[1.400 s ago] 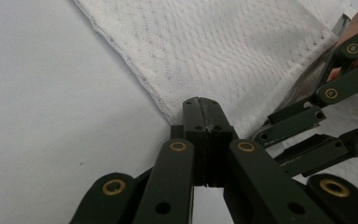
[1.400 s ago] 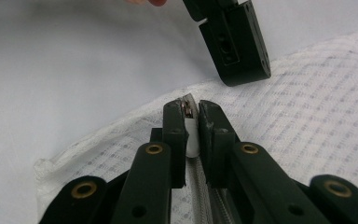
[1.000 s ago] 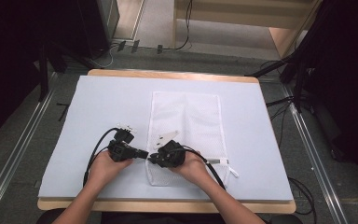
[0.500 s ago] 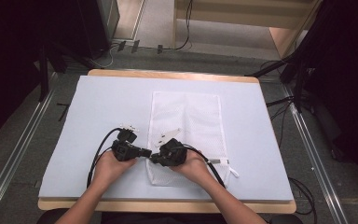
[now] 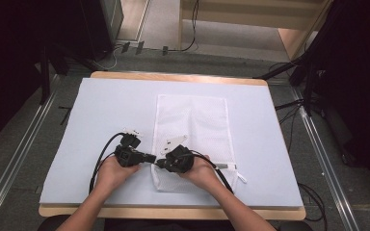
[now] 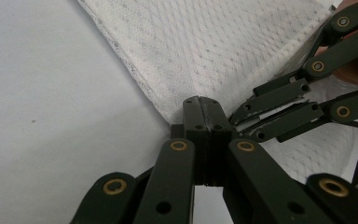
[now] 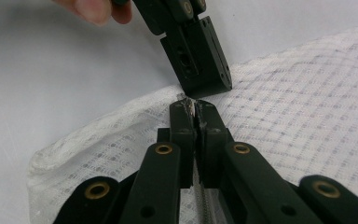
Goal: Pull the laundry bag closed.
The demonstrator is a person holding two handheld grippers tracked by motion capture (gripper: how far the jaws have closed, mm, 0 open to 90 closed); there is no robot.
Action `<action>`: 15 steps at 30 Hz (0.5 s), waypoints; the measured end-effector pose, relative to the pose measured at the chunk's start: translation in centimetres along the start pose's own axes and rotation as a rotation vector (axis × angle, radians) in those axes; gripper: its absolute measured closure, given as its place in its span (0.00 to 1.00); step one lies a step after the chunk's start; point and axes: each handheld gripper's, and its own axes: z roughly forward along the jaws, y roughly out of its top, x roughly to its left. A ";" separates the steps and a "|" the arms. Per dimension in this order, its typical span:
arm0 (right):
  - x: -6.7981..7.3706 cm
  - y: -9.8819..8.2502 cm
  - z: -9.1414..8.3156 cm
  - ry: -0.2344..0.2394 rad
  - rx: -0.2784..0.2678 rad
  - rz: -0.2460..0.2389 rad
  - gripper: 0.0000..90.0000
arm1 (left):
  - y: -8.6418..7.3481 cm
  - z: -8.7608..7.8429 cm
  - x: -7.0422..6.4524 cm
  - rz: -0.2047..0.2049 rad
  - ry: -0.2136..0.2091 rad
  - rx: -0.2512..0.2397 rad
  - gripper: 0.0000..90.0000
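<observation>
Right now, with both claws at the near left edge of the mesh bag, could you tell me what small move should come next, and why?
Probably draw the right claw slowly along the zipper toward the bag's right side. Its jaws have just been closing and now pinch something small at the mesh bag's edge, likely the zipper pull, while the left claw clamps the fabric beside it, anchoring the bag.

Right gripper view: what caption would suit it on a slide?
Right gripper shut on the white mesh bag by its zipper, left gripper pinching the edge beside it.
</observation>
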 end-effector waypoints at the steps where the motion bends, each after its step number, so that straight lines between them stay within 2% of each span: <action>1: 0.0 0.0 -0.1 -0.005 0.001 -0.004 0.99 | 0.0 0.0 0.0 -0.002 -0.002 0.001 1.00; 9: 0.4 -0.2 -0.3 -0.023 0.011 -0.034 0.99 | 0.0 0.0 -0.1 0.013 0.004 0.005 1.00; 15: 0.3 -0.7 -0.5 -0.020 -0.001 -0.018 0.99 | 0.0 0.0 -0.2 0.021 0.013 0.003 1.00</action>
